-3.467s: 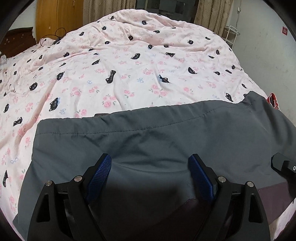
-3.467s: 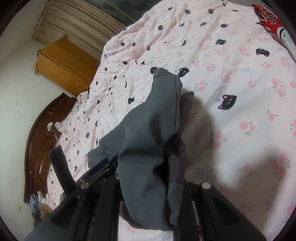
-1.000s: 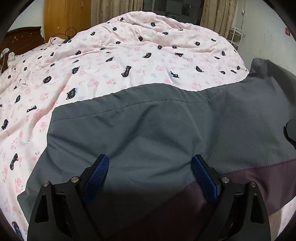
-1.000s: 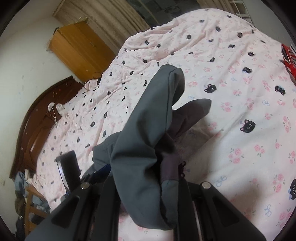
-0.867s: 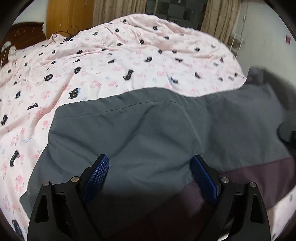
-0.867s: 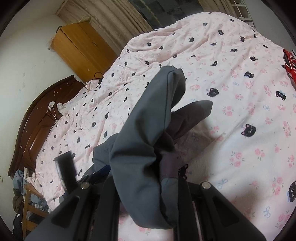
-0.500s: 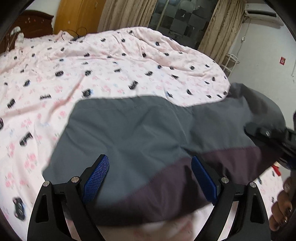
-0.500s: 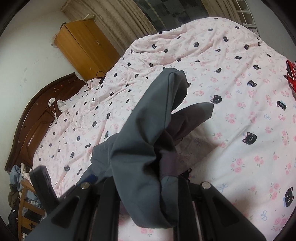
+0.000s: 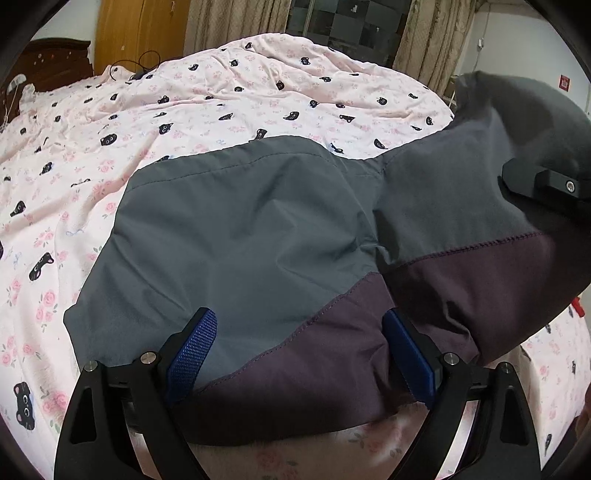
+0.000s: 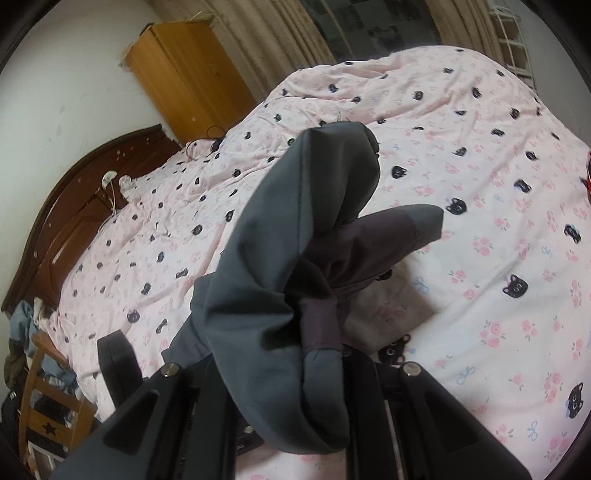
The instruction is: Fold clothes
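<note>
A bed (image 9: 258, 103) under a pink quilt printed with cat faces fills the room. Far left stand a dark wooden headboard (image 10: 74, 206) and an orange-brown wardrobe (image 10: 188, 74). Beige curtains (image 9: 236, 18) frame a dark window (image 9: 343, 18); a wooden chair (image 10: 40, 398) sits near left by white walls

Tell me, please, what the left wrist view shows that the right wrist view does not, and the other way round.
Only the left wrist view shows the garment spread broadly, its purple band between the open blue fingers of the left gripper, and a red sign on the wall.

Only the right wrist view shows the bunched cloth in the right gripper, the dark headboard and a wooden chair piled with clothes.

Both show the pink cat-print bedding, the wooden wardrobe and the curtains.
</note>
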Motion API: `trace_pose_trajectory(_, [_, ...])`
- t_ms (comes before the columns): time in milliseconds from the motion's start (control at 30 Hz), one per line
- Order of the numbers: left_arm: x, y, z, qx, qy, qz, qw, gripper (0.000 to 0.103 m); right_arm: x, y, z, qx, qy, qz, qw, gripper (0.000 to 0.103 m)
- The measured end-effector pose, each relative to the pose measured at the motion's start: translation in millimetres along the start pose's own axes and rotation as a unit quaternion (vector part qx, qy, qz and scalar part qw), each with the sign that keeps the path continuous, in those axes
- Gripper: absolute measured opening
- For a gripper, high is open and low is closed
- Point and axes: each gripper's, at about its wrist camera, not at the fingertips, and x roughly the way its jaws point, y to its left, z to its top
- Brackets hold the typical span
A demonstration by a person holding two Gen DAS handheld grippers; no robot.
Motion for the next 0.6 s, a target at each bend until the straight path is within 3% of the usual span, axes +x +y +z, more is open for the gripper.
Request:
trace_pose_trajectory(100, [-16.5, 13.9, 2.4, -0.032, -0.023, -0.022, 0.9990, 0.090, -0.9, 9.4, 2.1, -0.016, -0.001, 0.001, 1.000, 0.014])
trace_pose_trajectory(233, [-41.3, 45.9, 7.3, -0.092, -0.070, -0.021, 0.9931, 0.090, -1.0, 21.8, 4.1, -0.043, 0.001, -0.010, 0.999, 0.014])
trace_pose_trajectory(500, [-10.3, 79.9, 17.3, -0.109, -0.006, -0.008, 0.9940, 0.090, 6.0, 49.5, -0.9, -0.098, 0.006, -0.035, 0.995, 0.014])
trace_pose_trajectory(600, [-17.8, 94.1, 14.3, -0.146, -0.026, -0.035, 0.9884, 0.090, 12.9, 63.4, -4.5, -0.122, 0.009, -0.045, 0.991, 0.014])
